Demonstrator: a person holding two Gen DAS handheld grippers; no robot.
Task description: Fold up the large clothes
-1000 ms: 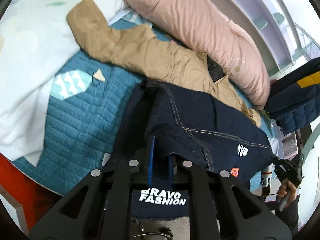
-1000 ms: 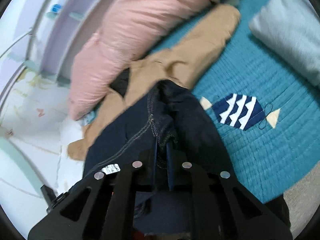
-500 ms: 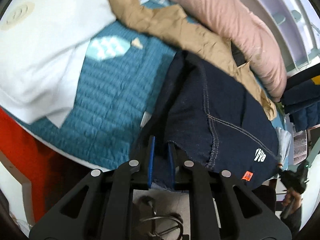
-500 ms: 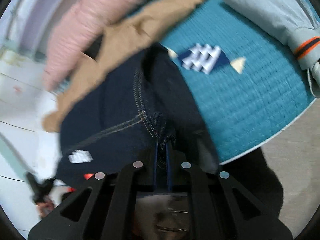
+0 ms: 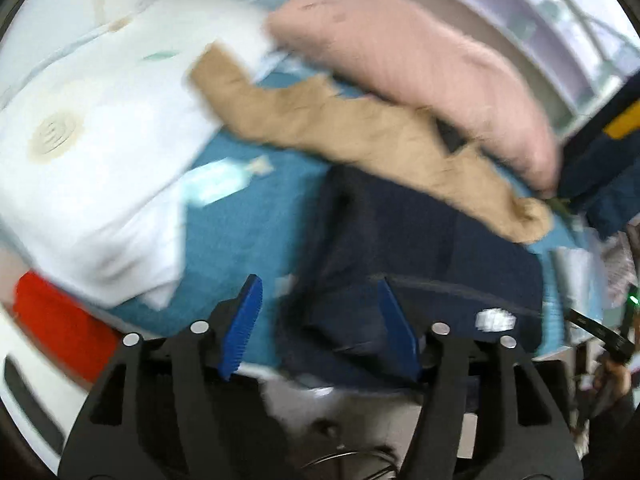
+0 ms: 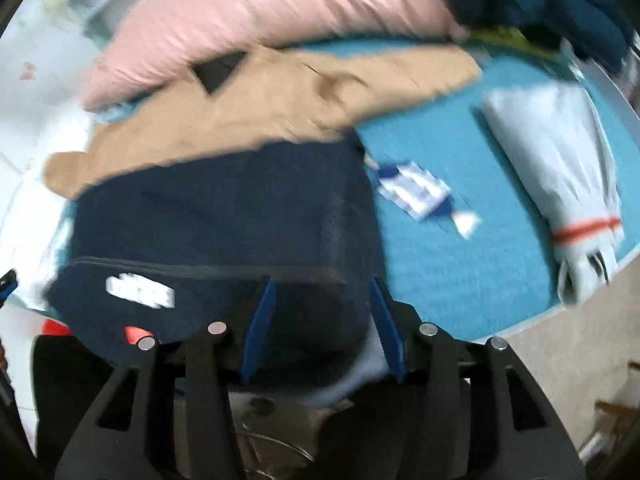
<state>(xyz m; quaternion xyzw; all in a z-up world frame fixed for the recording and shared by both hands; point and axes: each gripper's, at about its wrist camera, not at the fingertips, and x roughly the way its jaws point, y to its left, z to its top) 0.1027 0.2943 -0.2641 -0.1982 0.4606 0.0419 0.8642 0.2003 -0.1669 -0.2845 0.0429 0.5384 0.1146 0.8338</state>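
A dark navy denim garment (image 5: 420, 248) lies folded on the teal quilted bedspread (image 5: 248, 224), its near edge hanging over the bed's edge. It also shows in the right wrist view (image 6: 224, 224) with a white label. My left gripper (image 5: 320, 320) is open, its blue pads either side of the garment's near left corner. My right gripper (image 6: 320, 320) is open over the garment's near right corner. Neither holds cloth. Both views are blurred.
A tan garment (image 5: 360, 128) lies spread behind the denim, against a pink pillow (image 5: 420, 60). A white quilt (image 5: 100, 152) lies to the left. A folded pale grey garment (image 6: 560, 176) lies on the right. A dark blue jacket (image 5: 600, 152) hangs at far right.
Both grippers were shut on the denim garment's edge; both have now opened and let it go. The garment rests on the bed and both grippers have drawn back.
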